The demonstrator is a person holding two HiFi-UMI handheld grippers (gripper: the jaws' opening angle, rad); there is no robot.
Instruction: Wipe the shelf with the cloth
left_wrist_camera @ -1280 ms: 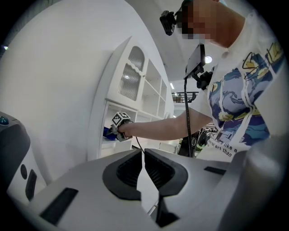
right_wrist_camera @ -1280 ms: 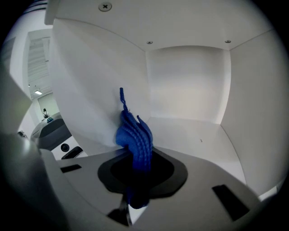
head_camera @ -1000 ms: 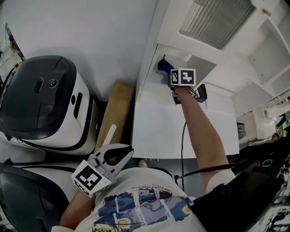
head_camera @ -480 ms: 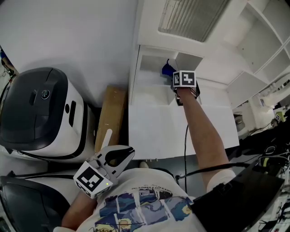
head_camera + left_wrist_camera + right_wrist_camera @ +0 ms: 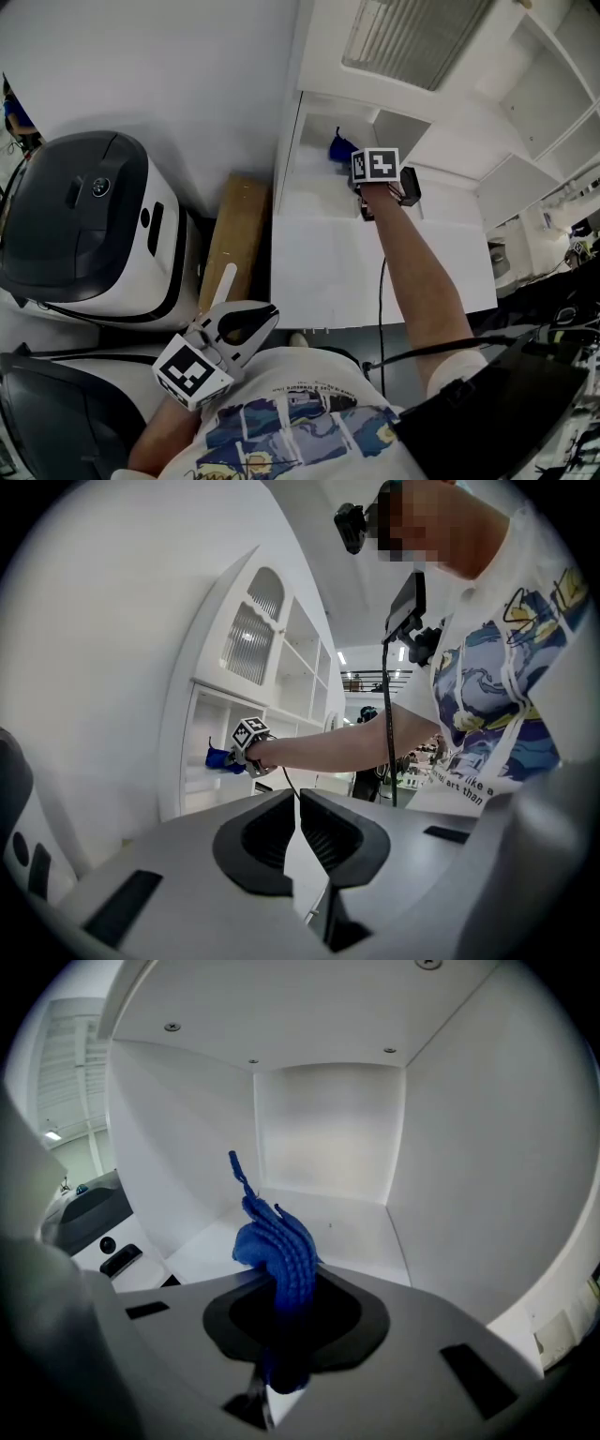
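Note:
A blue cloth [image 5: 277, 1241] sticks out bunched from my right gripper [image 5: 292, 1286], which is shut on it. That gripper reaches into the lower left cubby of a white cabinet, and the cloth hangs just above the shelf floor [image 5: 356, 1227]; whether it touches the floor I cannot tell. From the head view the cloth [image 5: 339, 148] shows just past the right gripper [image 5: 359, 173] inside the shelf [image 5: 314, 183]. My left gripper [image 5: 265, 315] hangs low by the person's torso, shut with nothing in it. In the left gripper view its jaws [image 5: 298, 803] nearly meet, and the cloth [image 5: 217, 758] shows far off.
A black and white machine [image 5: 84, 225] stands on the floor at the left. A wooden board [image 5: 234, 239] leans between it and the cabinet. The cabinet's white counter [image 5: 328, 277] lies under the right arm, a black cable [image 5: 380, 309] runs along it, and a ribbed door [image 5: 412, 37] is above.
The head view has shifted. My right gripper has moved slightly sideways inside the cubby, still shut on the cloth. The left gripper has stayed by the torso.

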